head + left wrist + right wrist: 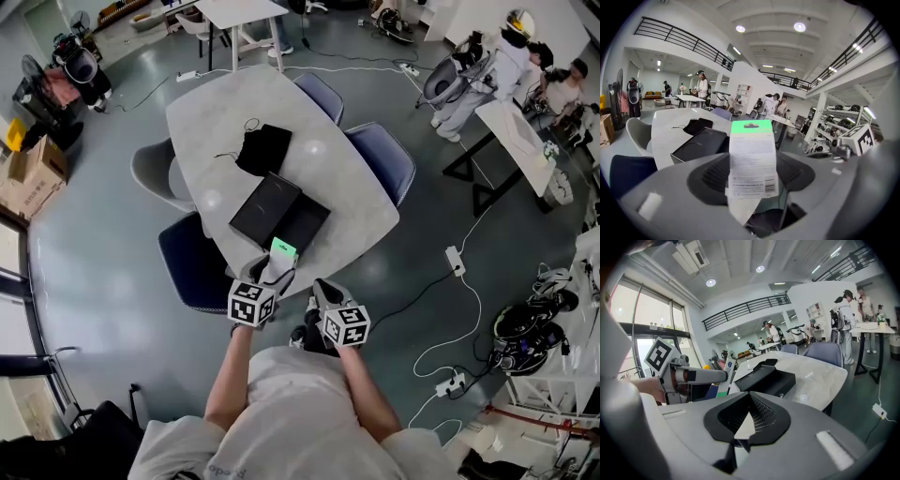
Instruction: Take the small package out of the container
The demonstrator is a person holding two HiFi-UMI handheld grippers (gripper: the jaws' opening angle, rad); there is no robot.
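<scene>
Package [752,159], green-topped with white printed label, stands between jaws.

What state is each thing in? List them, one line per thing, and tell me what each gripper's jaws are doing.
small package: out of the container, held upright clear of the table.
left gripper: jaws shut on the small package.
right gripper: jaws together, nothing between them.
container: open, on the table.
lid: off, lying against the container's side.
black pouch: lying flat on the table, cord loose.
</scene>
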